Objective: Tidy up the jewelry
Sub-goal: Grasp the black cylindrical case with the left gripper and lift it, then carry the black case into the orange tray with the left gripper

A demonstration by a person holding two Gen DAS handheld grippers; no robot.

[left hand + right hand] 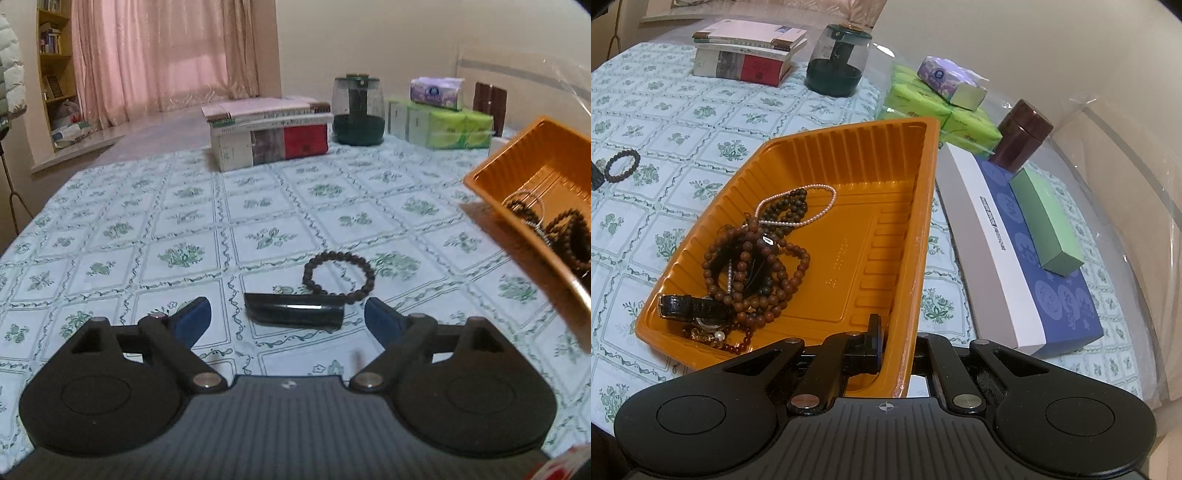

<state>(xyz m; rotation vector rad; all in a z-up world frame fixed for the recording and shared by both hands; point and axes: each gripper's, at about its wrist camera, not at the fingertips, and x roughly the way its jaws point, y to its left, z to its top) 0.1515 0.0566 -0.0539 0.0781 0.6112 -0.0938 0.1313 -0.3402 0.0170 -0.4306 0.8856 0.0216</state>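
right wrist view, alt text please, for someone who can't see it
The right gripper is shut on the rim of an orange tray, tilting it above a floral tablecloth. Bead bracelets, a pearl strand and a watch lie inside.

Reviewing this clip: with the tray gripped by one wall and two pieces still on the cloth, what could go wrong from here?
1. The right gripper is shut on one wall of the orange tray, which looks tilted; the piled jewelry could slide or spill.
2. The open left gripper faces a black clip-like piece touching the bead bracelet; closing may catch both or push the bracelet away.
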